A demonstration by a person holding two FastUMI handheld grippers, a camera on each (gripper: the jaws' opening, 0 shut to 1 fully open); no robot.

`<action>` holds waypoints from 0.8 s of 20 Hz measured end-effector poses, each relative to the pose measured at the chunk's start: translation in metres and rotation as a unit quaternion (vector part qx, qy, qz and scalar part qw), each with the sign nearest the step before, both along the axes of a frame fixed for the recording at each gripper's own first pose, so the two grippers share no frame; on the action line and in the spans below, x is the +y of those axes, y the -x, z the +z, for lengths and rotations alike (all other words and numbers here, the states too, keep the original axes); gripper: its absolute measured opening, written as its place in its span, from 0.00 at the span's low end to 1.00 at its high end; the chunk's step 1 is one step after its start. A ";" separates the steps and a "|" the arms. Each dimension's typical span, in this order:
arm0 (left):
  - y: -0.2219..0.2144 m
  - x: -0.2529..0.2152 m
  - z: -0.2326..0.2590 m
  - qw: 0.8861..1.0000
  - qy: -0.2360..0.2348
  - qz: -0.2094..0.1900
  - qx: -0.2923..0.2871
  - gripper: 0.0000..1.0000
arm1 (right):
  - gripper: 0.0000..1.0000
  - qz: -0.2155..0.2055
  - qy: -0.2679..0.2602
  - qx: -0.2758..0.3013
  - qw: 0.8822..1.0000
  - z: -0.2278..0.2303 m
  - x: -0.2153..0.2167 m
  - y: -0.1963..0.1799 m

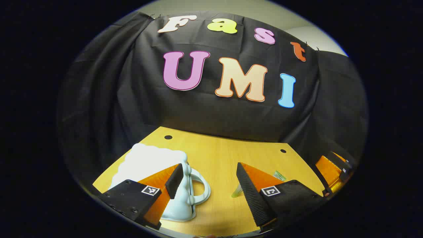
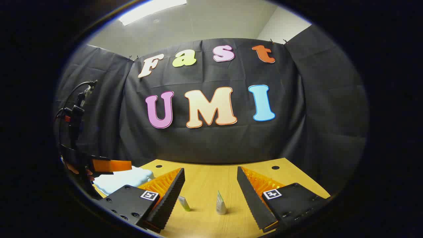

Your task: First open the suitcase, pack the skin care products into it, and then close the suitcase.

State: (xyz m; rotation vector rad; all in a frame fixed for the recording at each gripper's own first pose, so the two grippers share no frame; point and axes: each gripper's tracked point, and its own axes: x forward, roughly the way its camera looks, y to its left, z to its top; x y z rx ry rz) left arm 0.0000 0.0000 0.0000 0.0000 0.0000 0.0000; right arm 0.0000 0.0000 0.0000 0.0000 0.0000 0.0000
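Both grippers hang wide open, holding nothing. Left gripper [image 1: 210, 185] hovers over the wooden table [image 1: 221, 155], with the pale blue suitcase [image 1: 155, 165] shut behind its left finger. Right gripper [image 2: 211, 191] frames two skincare tubes [image 2: 220, 203] on the table.

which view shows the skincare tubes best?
Right gripper view: both tubes stand in the open on the table, between its claw's fingers. Left gripper view catches just slivers of them behind its right finger.
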 end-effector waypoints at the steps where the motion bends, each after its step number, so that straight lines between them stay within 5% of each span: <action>1: -0.004 0.000 -0.005 1.000 0.003 0.004 0.008 0.95 | 0.99 0.000 -0.002 0.000 1.000 0.000 -0.002 -0.002; 8: -0.032 -0.007 -0.042 0.993 0.054 -0.003 0.101 0.96 | 0.98 -0.008 -0.007 0.011 1.000 -0.006 -0.019 0.000; 16: -0.089 0.007 -0.077 0.967 0.116 0.026 0.226 0.96 | 0.99 -0.021 -0.014 0.022 0.999 -0.012 -0.045 0.005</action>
